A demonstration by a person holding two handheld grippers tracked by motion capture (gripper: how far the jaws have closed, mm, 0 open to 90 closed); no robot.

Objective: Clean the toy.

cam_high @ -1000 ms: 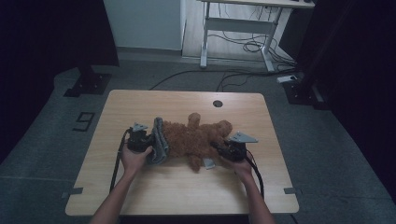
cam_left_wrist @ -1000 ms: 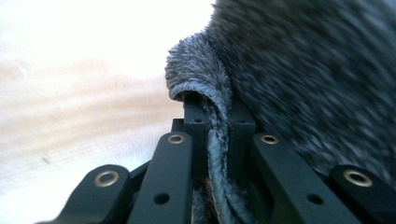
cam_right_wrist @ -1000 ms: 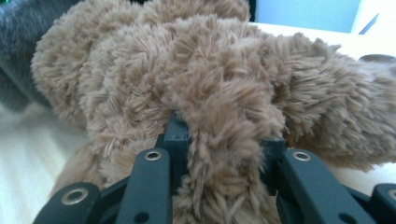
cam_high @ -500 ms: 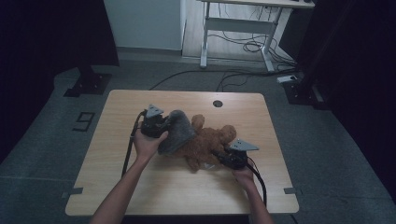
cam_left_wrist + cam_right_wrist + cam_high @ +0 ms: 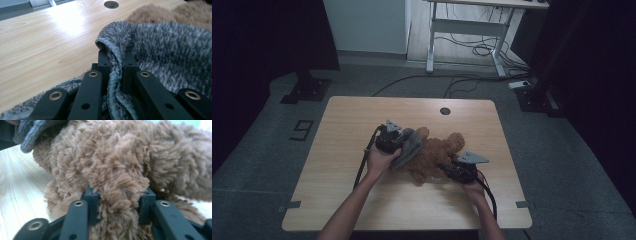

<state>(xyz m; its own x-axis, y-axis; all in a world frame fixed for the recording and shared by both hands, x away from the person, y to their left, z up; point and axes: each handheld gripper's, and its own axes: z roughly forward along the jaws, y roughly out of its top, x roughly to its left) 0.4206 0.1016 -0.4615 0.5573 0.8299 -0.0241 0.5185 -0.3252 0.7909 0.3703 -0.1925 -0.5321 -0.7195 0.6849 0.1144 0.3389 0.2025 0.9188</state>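
A brown plush toy (image 5: 432,155) lies in the middle of the wooden table (image 5: 362,115). A grey fleece cloth (image 5: 408,145) is draped over the toy's left side. My left gripper (image 5: 400,142) is shut on a folded edge of that cloth (image 5: 162,50), pinched between its jaws (image 5: 115,58). My right gripper (image 5: 445,168) is at the toy's near right side. Its jaws have just been opening, and a tuft of brown fur (image 5: 112,170) still sits squeezed between them (image 5: 118,195).
A round cable hole (image 5: 444,110) is in the table near its far edge. Behind the table stand a white desk frame (image 5: 467,30) with loose cables on the floor and a dark stand base (image 5: 307,90) at the left.
My left hand has carried the grey cloth up and to the right, from beside the toy onto its left side. The right hand has stayed in place on the toy.
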